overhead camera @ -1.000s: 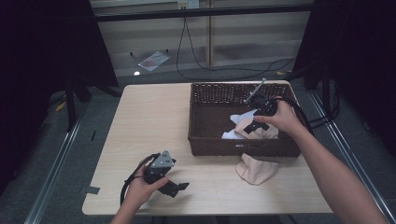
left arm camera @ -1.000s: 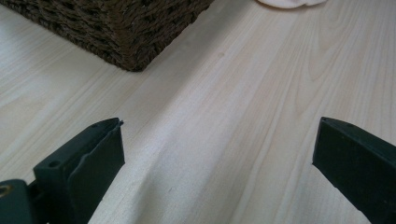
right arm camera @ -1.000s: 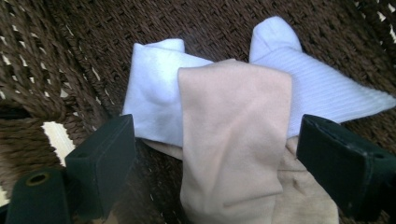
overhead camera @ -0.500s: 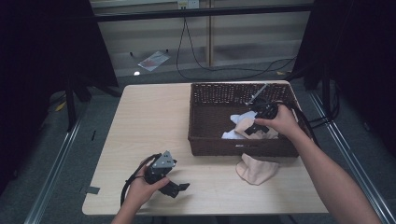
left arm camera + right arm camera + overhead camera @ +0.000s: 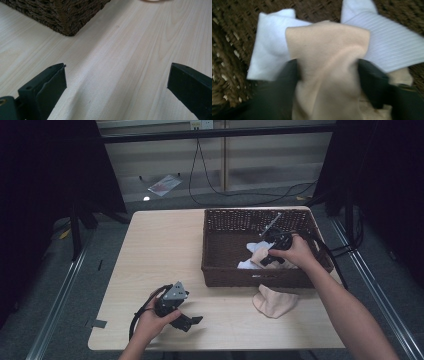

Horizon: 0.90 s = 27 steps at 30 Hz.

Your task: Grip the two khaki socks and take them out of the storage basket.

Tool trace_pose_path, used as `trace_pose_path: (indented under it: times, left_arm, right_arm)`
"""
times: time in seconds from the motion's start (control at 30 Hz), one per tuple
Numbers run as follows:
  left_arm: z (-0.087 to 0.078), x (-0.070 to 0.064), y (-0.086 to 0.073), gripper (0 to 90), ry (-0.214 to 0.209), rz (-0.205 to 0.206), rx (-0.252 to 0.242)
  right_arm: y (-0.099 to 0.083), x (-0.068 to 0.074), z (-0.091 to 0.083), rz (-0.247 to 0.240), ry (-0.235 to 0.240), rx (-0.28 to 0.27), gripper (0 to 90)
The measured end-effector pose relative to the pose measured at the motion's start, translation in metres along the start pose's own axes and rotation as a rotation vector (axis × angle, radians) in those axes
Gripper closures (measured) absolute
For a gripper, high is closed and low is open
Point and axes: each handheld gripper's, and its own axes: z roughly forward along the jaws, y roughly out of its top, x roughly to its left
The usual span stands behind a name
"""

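right gripper (image 5: 266,259): jaws clamp beige sock (image 5: 329,72) in basket (image 5: 220,270) (over white socks (image 5: 268,52)) | left gripper (image 5: 187,321): jaws wide, on table (image 5: 165,245)

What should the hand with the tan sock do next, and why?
Probably open the right gripper and let go: its jaws pinch the beige fabric sock inside the brown woven basket, just above the white socks already lying there.

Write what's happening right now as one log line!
right gripper: shut on beige sock | over wicker basket | left gripper: open, on table
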Motion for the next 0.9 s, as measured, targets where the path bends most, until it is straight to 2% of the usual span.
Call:
trace_pose_path:
  times: [0.03,0.07,0.1,0.2,0.43,0.5,0.67,0.9]
  left_arm:
    - [0.000,0.000,0.000,1.9,-0.001,-0.001,0.000]
    - [0.000,0.000,0.000,1.9,0.000,-0.002,-0.002]
    - [0.000,0.000,0.000,1.9,0.001,-0.003,-0.002]
    - [-0.001,0.000,0.000,1.9,0.004,-0.004,-0.005]
    - [-0.001,0.000,0.000,1.9,0.008,-0.004,-0.003]
    - [-0.001,0.000,0.000,1.9,0.005,-0.005,-0.011]
    - [-0.001,0.000,0.000,1.9,0.005,-0.003,-0.008]
    - [-0.001,-0.001,0.001,1.9,0.008,-0.005,-0.013]
  right_arm:
    - [-0.001,-0.001,0.001,-0.024,0.013,0.012,52.5]
    - [-0.001,0.000,0.002,-0.017,0.006,0.017,55.7]
    - [-0.001,0.001,0.002,-0.025,0.002,0.021,68.6]
    - [-0.001,0.002,-0.001,-0.023,0.029,0.021,83.4]
    - [-0.001,0.003,-0.015,-0.044,0.047,0.038,86.1]
    - [-0.001,0.004,-0.021,-0.028,0.052,0.034,86.1]
    - [-0.002,0.003,-0.040,-0.028,0.059,0.013,86.0]
    - [0.000,0.006,-0.063,-0.046,0.085,-0.011,86.0]
